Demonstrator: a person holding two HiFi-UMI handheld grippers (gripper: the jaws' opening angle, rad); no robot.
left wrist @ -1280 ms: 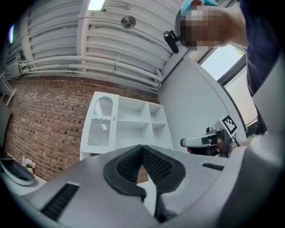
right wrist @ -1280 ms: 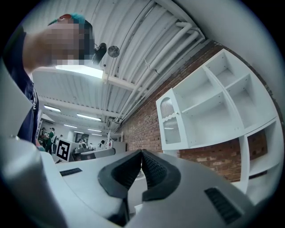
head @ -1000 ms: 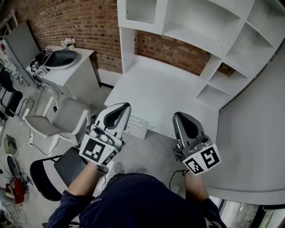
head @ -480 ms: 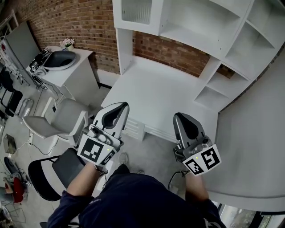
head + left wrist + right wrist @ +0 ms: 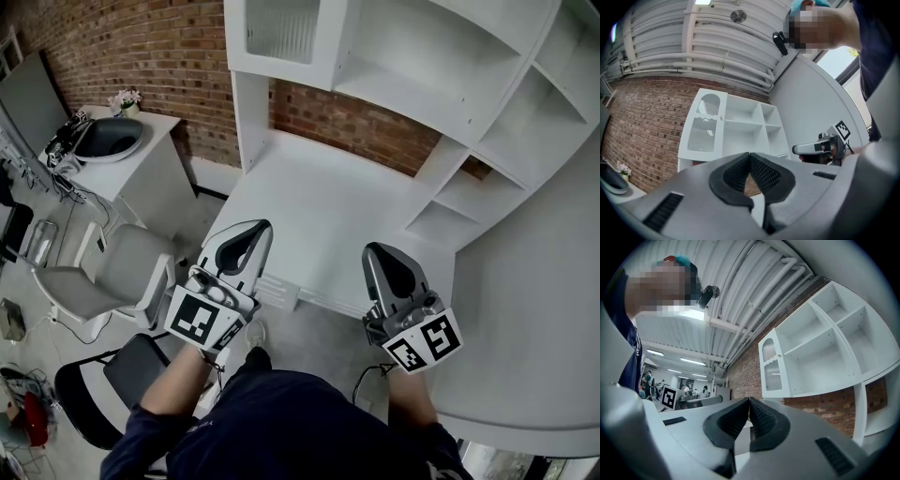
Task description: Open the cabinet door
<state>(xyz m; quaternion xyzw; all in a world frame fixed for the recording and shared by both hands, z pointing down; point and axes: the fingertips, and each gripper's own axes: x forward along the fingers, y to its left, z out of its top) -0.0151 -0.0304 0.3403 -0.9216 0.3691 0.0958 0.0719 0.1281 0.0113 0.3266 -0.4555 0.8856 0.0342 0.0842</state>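
The cabinet door (image 5: 281,36), white with ribbed glass panes, stands closed at the top left of a white shelf unit above a white desk (image 5: 328,202). It also shows in the left gripper view as the cabinet door (image 5: 706,125) and in the right gripper view as the cabinet door (image 5: 772,365). My left gripper (image 5: 256,231) hovers over the desk's front left edge, shut and holding nothing. My right gripper (image 5: 374,252) hangs beside it over the desk's front edge, also shut and holding nothing. Both are well short of the door and point slightly upward.
Open shelf compartments (image 5: 441,56) fill the unit to the right of the door. A curved white wall (image 5: 534,309) runs along the right. On the left stand a grey chair (image 5: 103,277), a black chair (image 5: 122,375) and a white side table with a dark basin (image 5: 108,139).
Both grippers and I have moved forward toward the desk. The shelf unit and desk sit closer in the head view, and the chairs have slid back to the left.
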